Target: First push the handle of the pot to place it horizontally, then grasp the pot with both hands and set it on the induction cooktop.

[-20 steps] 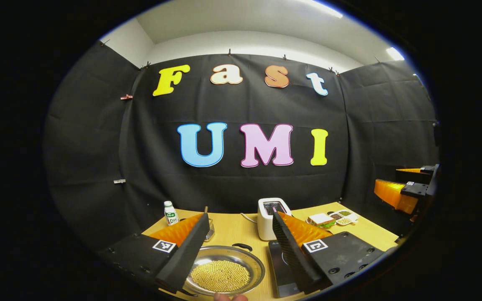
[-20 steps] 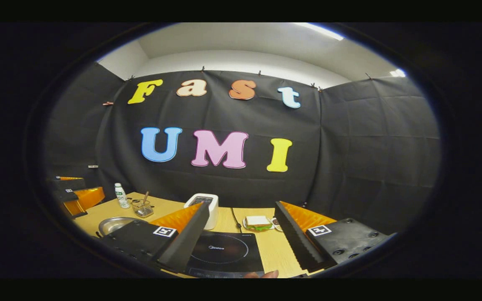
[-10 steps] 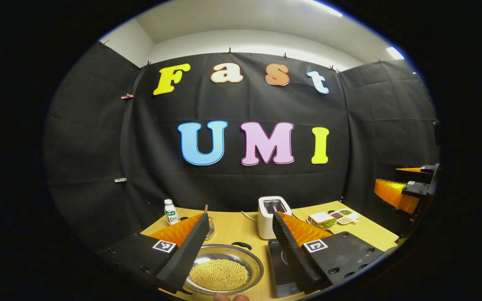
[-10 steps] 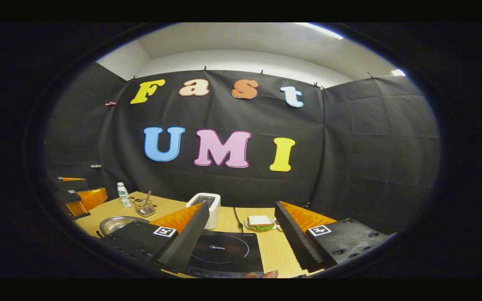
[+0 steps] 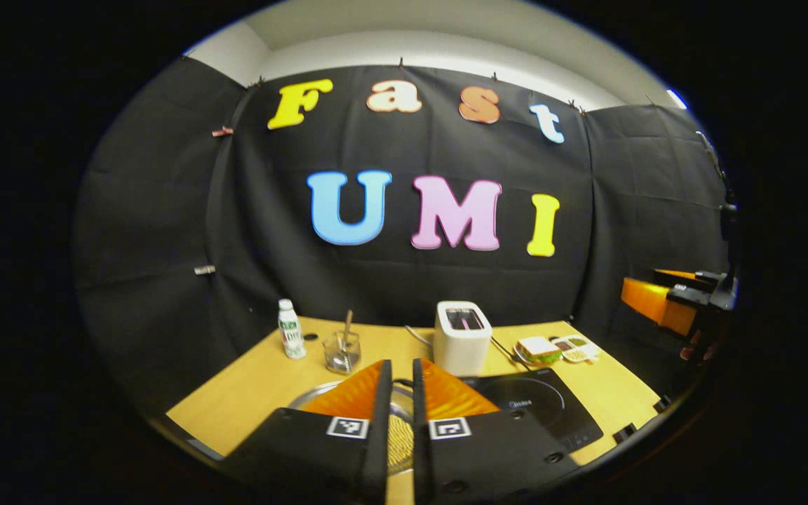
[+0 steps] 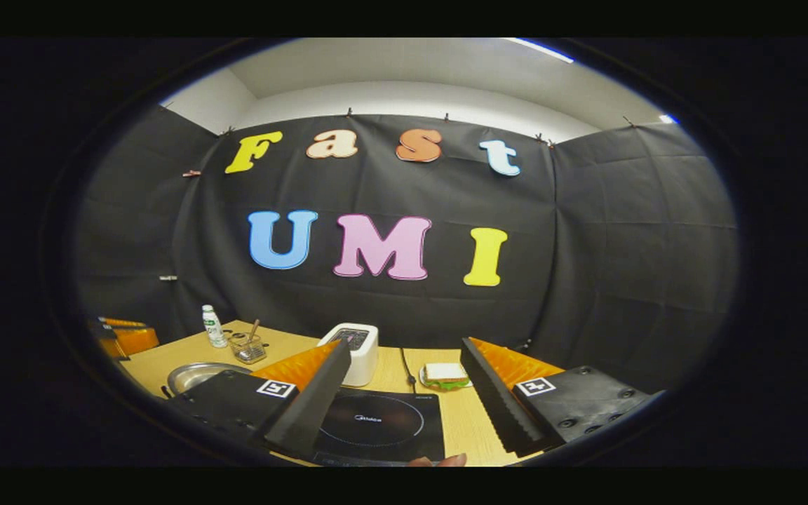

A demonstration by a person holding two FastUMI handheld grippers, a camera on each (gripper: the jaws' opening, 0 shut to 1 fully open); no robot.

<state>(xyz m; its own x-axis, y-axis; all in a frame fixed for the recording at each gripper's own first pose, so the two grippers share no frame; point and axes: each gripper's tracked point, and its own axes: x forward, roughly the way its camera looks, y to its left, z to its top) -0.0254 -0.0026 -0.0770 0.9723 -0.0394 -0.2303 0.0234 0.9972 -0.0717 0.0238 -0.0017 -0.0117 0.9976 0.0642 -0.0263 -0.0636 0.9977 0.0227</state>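
My left gripper [image 5: 398, 393] is clenched with nothing between its fingers, hovering above the pot [image 5: 399, 435] on the worktop [image 5: 250, 393]. My right gripper [image 6: 404, 379] is spread wide over the induction cooktop [image 6: 376, 424], the pot [image 6: 197, 375] off to its left.

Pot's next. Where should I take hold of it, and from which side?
By its small black handles, not the low sloping rim. The pot shows one handle at its near edge, so they probably lie front to back. Turn them sideways first, then bring the left tongs in from the left and the right tongs from the right.
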